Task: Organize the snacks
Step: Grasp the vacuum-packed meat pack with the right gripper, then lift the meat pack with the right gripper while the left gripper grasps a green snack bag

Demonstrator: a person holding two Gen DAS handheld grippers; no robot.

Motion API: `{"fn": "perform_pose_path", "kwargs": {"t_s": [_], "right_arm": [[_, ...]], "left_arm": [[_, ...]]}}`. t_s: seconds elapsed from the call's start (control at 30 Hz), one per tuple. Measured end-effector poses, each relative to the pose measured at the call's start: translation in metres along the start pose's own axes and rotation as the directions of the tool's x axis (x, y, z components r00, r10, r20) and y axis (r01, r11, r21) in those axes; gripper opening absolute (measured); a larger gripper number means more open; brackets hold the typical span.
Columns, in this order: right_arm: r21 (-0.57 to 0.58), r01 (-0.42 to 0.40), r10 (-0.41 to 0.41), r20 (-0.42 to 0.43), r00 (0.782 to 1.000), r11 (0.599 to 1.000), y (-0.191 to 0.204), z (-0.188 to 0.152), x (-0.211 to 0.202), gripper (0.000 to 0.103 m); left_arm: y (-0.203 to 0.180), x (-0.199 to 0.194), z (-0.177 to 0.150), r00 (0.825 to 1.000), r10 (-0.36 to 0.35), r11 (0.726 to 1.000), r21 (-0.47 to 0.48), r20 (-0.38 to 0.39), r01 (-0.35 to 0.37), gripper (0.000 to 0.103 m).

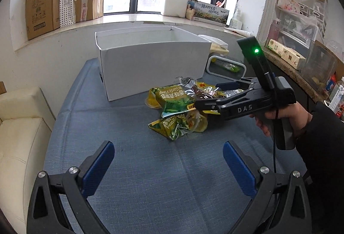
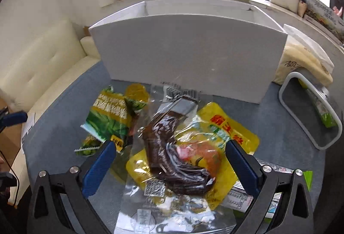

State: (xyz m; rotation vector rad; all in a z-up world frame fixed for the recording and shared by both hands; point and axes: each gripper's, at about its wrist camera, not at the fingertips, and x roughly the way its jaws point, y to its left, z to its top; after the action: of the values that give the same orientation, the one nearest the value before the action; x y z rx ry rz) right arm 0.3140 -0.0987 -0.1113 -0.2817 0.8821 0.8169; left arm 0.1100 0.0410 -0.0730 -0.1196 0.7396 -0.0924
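A heap of snack packets (image 1: 180, 108) lies on the blue-grey table (image 1: 150, 180) in front of an open white box (image 1: 150, 62). The heap holds green pea bags (image 2: 109, 118), a yellow packet (image 2: 228, 133) and a clear pouch of dark brown snack (image 2: 172, 158) on top. My right gripper (image 2: 169, 155) hovers open over the heap, its blue pads on either side of the brown pouch without touching it. In the left wrist view the right gripper (image 1: 210, 94) reaches in from the right. My left gripper (image 1: 168, 158) stands open above bare table, nearer than the heap.
A white-rimmed tray (image 2: 309, 118) with a green tube sits right of the box, beside a tissue pack (image 2: 305, 62). A cream sofa (image 1: 19, 137) lines the left side. Cardboard boxes (image 1: 43, 6) stand on the windowsill; cluttered shelves (image 1: 301, 40) fill the right.
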Motion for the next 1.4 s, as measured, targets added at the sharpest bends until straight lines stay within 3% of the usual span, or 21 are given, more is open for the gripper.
{"fn": "perform_pose_path", "kwargs": {"t_s": [0.07, 0.13, 0.43, 0.6, 0.77, 0.97, 1.17, 1.4], "right_arm": [[0.007, -0.028, 0.028, -0.004, 1.000, 1.000, -0.001, 0.001, 0.000, 0.098], [-0.005, 0.025, -0.025, 0.008, 1.000, 1.000, -0.001, 0.003, -0.002, 0.079], [-0.014, 0.007, -0.007, 0.007, 1.000, 1.000, -0.004, -0.002, -0.006, 0.079], [0.001, 0.039, -0.039, -0.014, 0.999, 0.999, -0.010, -0.001, 0.001, 0.089], [0.001, 0.023, -0.023, 0.006, 1.000, 1.000, -0.012, -0.004, -0.001, 0.083], [-0.010, 0.009, -0.008, 0.048, 0.999, 1.000, -0.006, -0.012, -0.027, 0.081], [-0.007, 0.033, -0.033, 0.076, 0.997, 0.999, 0.006, -0.027, -0.063, 0.078], [0.007, 0.084, -0.084, 0.116, 0.990, 0.996, 0.027, -0.060, -0.103, 0.078]], "left_arm": [[0.001, 0.003, 0.000, 1.000, 0.002, 1.000, -0.001, -0.003, -0.002, 0.103], [0.002, 0.006, 0.000, 1.000, 0.005, 1.000, -0.005, -0.007, -0.005, 0.103], [0.001, 0.014, 0.003, 1.000, 0.006, 1.000, 0.003, -0.024, -0.006, 0.103], [0.000, 0.013, 0.002, 1.000, 0.005, 1.000, 0.004, -0.025, -0.005, 0.103], [0.000, 0.013, 0.002, 1.000, 0.006, 1.000, 0.006, -0.023, -0.006, 0.103], [0.001, 0.019, 0.003, 1.000, 0.000, 1.000, 0.002, -0.030, 0.000, 0.103], [-0.004, 0.041, 0.011, 0.999, 0.031, 0.999, 0.034, -0.035, -0.030, 0.103], [-0.006, 0.062, 0.028, 0.999, 0.013, 1.000, 0.003, -0.044, -0.013, 0.103]]}}
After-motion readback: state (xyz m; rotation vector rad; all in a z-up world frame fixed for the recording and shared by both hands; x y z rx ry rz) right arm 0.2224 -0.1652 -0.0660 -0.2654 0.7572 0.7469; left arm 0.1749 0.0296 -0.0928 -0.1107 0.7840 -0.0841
